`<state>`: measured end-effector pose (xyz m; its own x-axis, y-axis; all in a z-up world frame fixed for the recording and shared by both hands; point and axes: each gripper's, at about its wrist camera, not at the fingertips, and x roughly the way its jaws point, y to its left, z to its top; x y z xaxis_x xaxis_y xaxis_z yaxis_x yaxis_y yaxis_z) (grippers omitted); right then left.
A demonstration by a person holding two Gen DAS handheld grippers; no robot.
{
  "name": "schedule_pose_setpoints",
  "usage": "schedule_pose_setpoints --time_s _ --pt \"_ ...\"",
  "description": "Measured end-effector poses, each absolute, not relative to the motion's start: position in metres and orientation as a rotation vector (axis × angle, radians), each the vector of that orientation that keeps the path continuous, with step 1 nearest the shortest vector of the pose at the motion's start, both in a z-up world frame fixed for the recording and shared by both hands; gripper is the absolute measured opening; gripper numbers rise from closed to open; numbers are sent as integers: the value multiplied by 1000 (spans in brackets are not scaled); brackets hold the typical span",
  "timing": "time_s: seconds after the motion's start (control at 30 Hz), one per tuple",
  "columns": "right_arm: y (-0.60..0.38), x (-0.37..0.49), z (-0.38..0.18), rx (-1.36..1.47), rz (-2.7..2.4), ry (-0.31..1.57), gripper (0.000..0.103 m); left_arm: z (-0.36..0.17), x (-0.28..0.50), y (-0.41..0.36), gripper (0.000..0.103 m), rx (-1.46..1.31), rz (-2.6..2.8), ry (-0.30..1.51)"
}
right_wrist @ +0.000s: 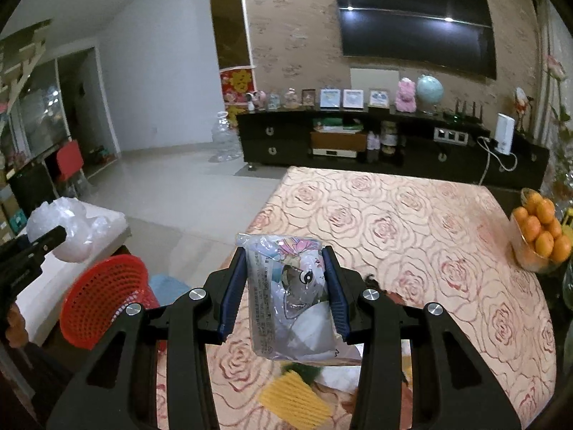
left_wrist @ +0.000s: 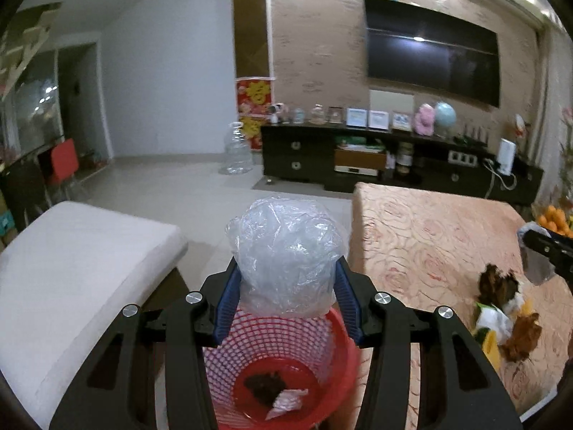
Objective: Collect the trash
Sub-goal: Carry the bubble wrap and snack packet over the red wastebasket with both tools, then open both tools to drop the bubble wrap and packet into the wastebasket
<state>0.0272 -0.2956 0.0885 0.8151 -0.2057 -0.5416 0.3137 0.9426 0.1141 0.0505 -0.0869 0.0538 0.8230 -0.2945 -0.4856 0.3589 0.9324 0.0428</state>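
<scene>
The left claw (left_wrist: 288, 286) is squeezing a crumpled clear plastic bag (left_wrist: 288, 254) between its two blue pads. The bag is sticking up past the pads. It is hanging right above a red basket (left_wrist: 336, 337) that is sitting on the floor beside the surface (left_wrist: 429, 236). Inside the basket, at the bottom, a dark brown clump (left_wrist: 261, 383) and a small clear wrapper (left_wrist: 288, 399) are lying side by side.

The right claw (right_wrist: 288, 294) is squeezing a shiny cartoon wrapper (right_wrist: 292, 297) between its pads. The wrapper has a pink and white drawing on it and small print down one side. It is hanging over the near edge of the surface, which is wearing a peach cloth with big rose shapes.

More trash is lying on the cloth near that edge. In the left camera, two brown crumpled pieces (left_wrist: 497, 283) and a white and green wrapper (left_wrist: 496, 319) are sitting close together. In the right camera, a yellow ridged piece (right_wrist: 295, 399) is lying under the held wrapper.

A bowl of oranges (right_wrist: 542, 236) is sitting at the right side of the surface. A white cushion (left_wrist: 71, 272) is lying to the left of the basket. A big dark TV (right_wrist: 415, 25) is hanging on the far wall.
</scene>
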Motion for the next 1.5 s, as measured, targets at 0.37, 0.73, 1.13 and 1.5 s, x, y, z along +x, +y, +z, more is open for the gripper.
schedule_pose_setpoints --time_s 0.37,0.73,1.13,1.5 --pt "-248 95 119 167 -46 543 41 45 72 -45 47 81 -255 543" --pt "-191 133 98 152 152 618 41 23 84 -24 47 98 -204 628" --pt "-152 165 64 208 263 753 42 -5 91 -25 47 146 -188 735" --pt "-145 178 52 237 290 799 43 -18 92 -26 47 191 -195 767"
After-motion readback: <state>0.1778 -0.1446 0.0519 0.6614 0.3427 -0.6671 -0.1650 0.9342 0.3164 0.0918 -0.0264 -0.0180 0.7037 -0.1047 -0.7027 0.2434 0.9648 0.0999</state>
